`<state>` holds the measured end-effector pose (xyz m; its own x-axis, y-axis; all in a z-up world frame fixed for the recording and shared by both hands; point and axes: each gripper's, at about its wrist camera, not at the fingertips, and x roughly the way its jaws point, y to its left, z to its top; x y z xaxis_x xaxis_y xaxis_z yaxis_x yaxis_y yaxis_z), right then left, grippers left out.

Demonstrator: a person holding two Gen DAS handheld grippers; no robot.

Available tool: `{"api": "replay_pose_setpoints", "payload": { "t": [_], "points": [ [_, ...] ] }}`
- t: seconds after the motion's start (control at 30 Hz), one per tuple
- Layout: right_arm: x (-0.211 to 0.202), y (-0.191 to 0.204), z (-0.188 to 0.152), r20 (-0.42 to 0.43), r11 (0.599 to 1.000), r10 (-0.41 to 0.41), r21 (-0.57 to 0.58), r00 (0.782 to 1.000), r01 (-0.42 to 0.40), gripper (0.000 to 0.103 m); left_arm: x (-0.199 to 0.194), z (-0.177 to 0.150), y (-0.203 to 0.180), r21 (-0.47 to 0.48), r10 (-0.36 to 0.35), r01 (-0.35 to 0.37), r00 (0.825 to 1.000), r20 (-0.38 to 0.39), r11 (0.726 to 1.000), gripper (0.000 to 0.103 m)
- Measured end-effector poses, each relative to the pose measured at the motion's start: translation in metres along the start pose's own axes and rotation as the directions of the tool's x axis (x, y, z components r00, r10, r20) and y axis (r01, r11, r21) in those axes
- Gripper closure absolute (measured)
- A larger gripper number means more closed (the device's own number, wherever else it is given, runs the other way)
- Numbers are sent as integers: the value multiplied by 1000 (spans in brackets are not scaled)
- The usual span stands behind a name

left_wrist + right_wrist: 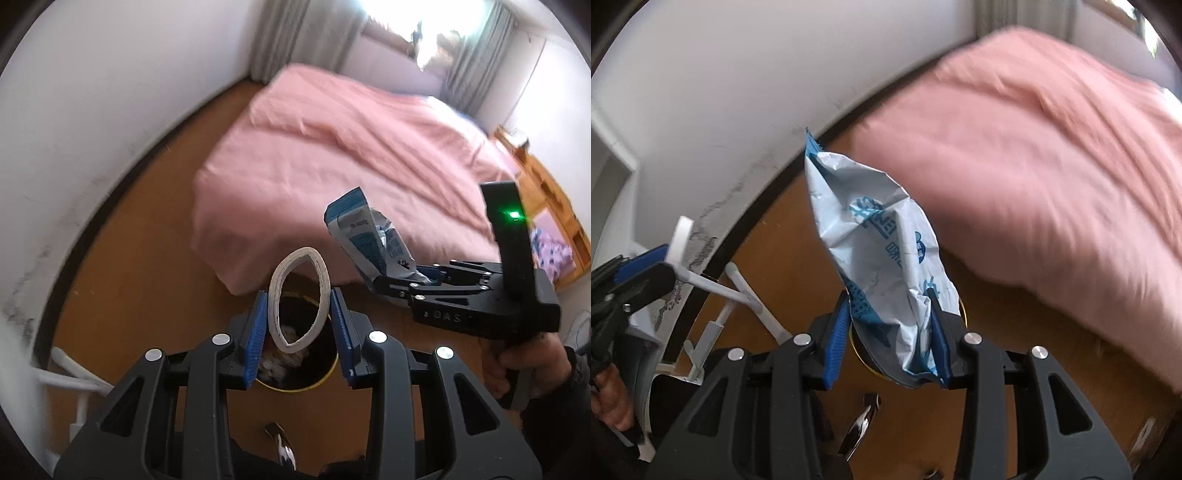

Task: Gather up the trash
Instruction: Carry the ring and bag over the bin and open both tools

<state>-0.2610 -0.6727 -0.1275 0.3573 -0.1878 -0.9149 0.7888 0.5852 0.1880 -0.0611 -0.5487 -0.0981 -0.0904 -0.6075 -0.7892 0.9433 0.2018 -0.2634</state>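
Note:
My left gripper (298, 314) is shut on a squashed white ring (319, 269), a tape roll core, and holds it right above the open trash bin (330, 369) with a yellow rim on the floor. My right gripper (890, 314) is shut on a crumpled white and blue wrapper bag (875, 236); it also shows in the left wrist view (369, 236), held to the right of the bin and above the floor. The bin rim (963, 308) peeks out behind the bag. The left gripper (639, 273) shows at the left edge of the right wrist view with the ring (679, 236).
A bed with a pink cover (351, 147) stands just behind the bin. A white wall (92, 110) with dark skirting runs along the left. A white rack (738, 295) stands by the wall. Wooden furniture (546, 192) is at the far right. The floor (147, 258) is brown wood.

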Motion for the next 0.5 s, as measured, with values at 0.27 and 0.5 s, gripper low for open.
{"api": "replay_pose_setpoints", "payload": {
  "t": [0.27, 0.5],
  "points": [
    [95, -50, -46, -160, 989, 16, 150, 987, 8, 64, 151, -25, 19, -63, -36, 24, 977, -210, 998, 70],
    [134, -64, -68, -247, 981, 30, 192, 968, 18, 63, 214, -55, 31, -132, -48, 5, 945, -323, 991, 70]
  ]
}}
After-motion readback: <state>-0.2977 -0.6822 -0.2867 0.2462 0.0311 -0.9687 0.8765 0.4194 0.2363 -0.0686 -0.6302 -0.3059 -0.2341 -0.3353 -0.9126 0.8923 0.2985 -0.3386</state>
